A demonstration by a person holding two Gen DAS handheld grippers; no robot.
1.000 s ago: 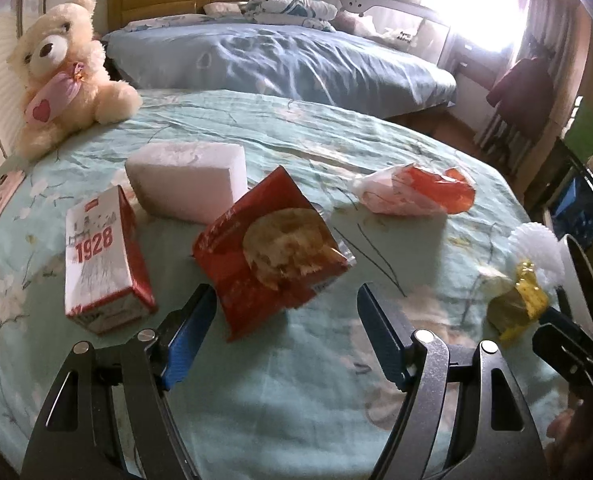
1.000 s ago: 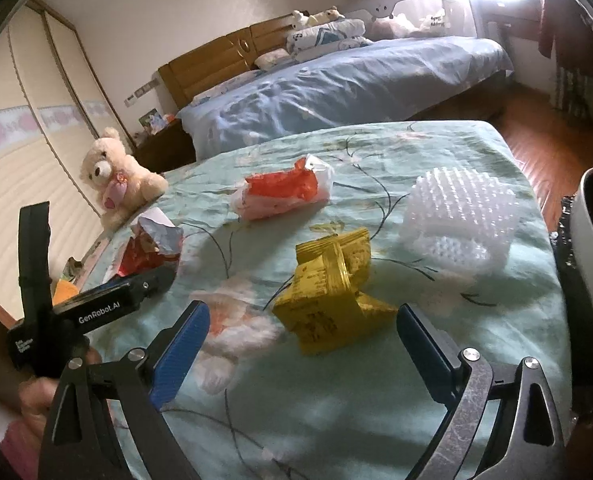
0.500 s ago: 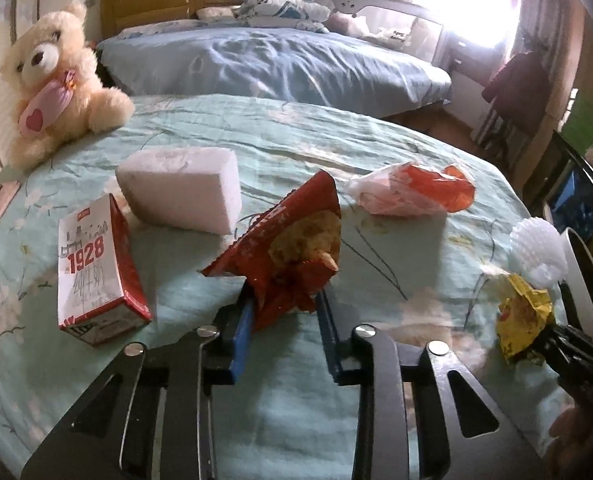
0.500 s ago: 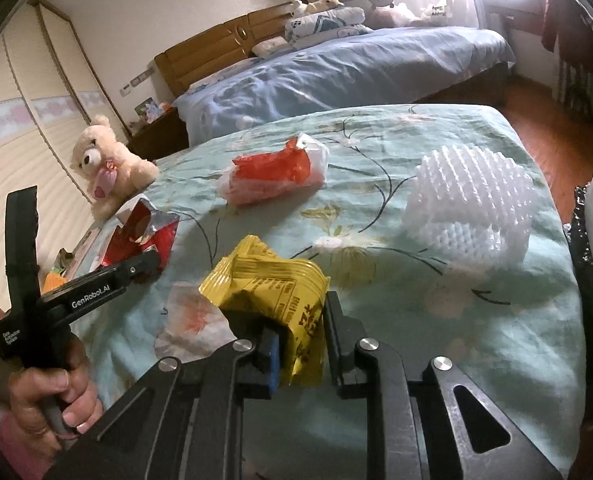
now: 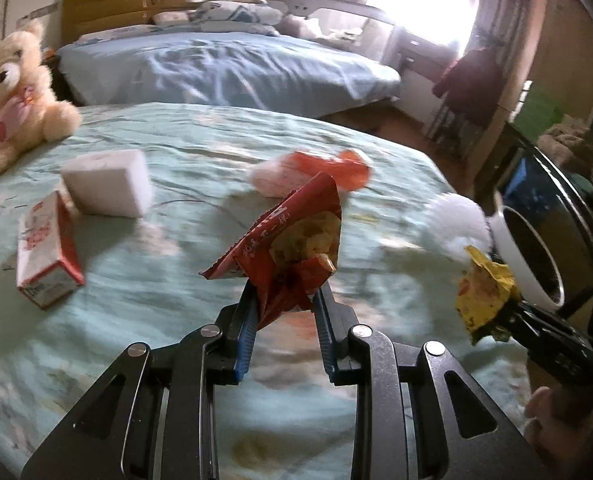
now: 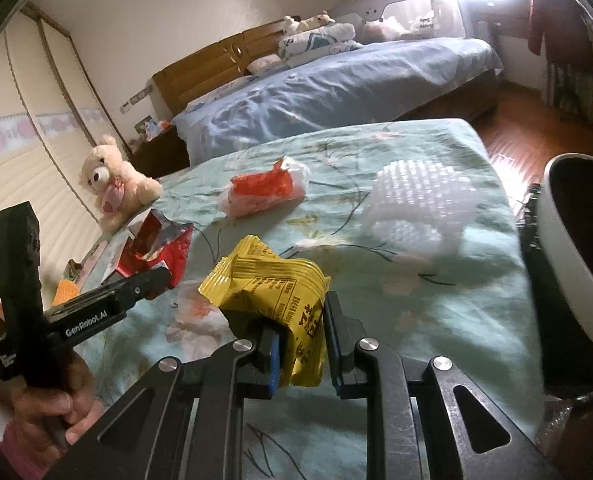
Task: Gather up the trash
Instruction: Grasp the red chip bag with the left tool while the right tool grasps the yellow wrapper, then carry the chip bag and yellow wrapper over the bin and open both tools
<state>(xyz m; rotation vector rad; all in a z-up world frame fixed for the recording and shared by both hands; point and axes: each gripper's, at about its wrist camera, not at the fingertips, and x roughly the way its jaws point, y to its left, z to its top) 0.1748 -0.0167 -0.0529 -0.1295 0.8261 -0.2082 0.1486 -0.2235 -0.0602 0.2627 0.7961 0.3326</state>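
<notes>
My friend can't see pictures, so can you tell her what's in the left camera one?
The left gripper pinches a red snack bag above a green floral bedspread. On the bedspread lie a red-and-white carton, a white block and an orange-and-white wrapper, with a teddy bear at the left. At the right, the right gripper holds a yellow wrapper near a white bin.

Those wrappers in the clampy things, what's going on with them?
A person is picking up trash from the bed with both hands. The left hand-held gripper is shut on a red snack bag, and the right hand-held gripper is shut on a yellow wrapper. Both pieces are lifted off the green bedspread. A white bin stands close by on the right. An orange-and-white bag and a white foam net lie on the bed.
</notes>
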